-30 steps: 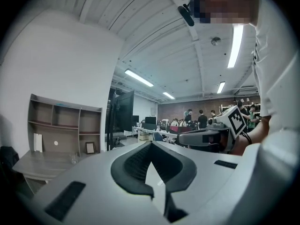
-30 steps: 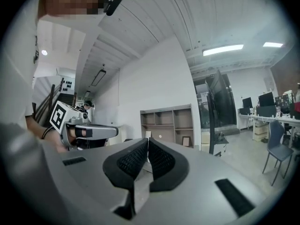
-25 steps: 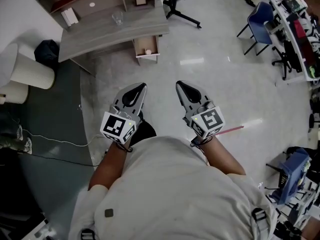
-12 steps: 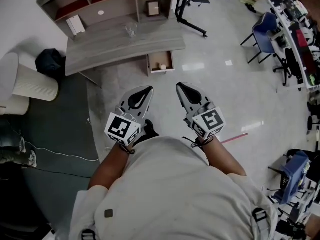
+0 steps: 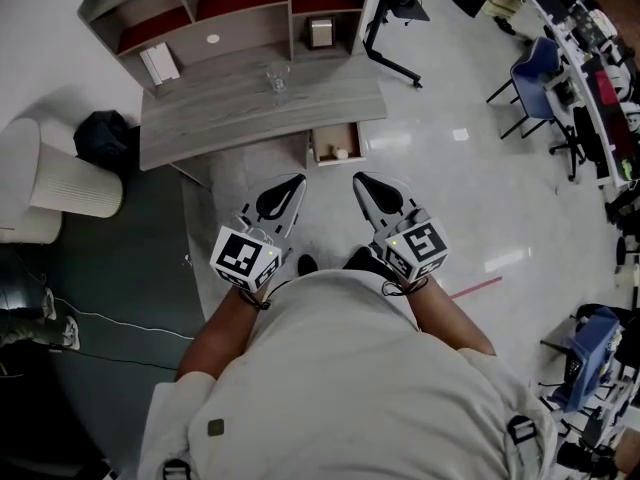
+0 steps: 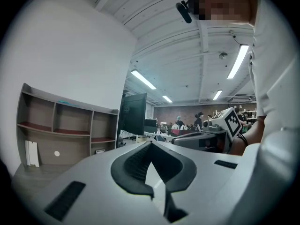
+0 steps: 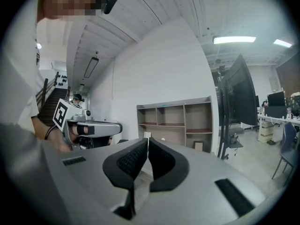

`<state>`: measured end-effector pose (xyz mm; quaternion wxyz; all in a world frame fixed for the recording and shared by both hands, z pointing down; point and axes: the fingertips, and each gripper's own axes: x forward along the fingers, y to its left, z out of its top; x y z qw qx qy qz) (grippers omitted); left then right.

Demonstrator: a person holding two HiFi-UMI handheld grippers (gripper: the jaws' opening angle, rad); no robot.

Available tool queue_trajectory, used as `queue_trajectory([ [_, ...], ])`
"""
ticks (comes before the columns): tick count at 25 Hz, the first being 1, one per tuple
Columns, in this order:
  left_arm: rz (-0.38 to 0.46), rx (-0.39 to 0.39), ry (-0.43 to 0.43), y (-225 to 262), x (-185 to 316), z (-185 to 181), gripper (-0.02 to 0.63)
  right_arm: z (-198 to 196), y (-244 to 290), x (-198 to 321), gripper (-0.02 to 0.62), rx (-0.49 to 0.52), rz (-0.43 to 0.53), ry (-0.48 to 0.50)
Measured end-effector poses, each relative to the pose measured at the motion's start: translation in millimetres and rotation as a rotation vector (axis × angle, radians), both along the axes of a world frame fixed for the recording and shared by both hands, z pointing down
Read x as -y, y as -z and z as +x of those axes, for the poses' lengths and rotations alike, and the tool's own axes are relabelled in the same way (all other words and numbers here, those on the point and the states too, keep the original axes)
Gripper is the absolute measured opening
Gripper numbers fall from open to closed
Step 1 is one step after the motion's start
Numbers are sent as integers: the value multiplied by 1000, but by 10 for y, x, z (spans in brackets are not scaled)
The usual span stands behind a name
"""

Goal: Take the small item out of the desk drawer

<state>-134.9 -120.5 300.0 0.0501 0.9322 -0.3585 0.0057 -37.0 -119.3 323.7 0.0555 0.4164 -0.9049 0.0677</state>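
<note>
Jaws closed on nothing, the left gripper [image 5: 296,180] and right gripper [image 5: 359,179] hang side by side over glossy pale floor [image 5: 440,198]. Farther off, the grey wooden desk [image 5: 220,118] has its open drawer [image 5: 336,162] pulled out, with a small pale round item [image 5: 341,153] lying inside.

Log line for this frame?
phase: pre-reach | left tongs: shut, empty | right tongs: shut, empty | desk drawer: open | small item: in drawer, untouched
</note>
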Motion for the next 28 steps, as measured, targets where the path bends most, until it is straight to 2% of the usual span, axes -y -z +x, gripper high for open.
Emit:
queue_trajectory([
  [7,-21,9,9,-74,281,58,15,63,-85,365,23,12,-18,12],
  [15,-87,36,85,-357,931,17,15,169,-382,1086,23,12,-86,43],
  [28,-243,35,147,-1102,2023,373,15,594,-1370,2185,26,-59,-292,82],
])
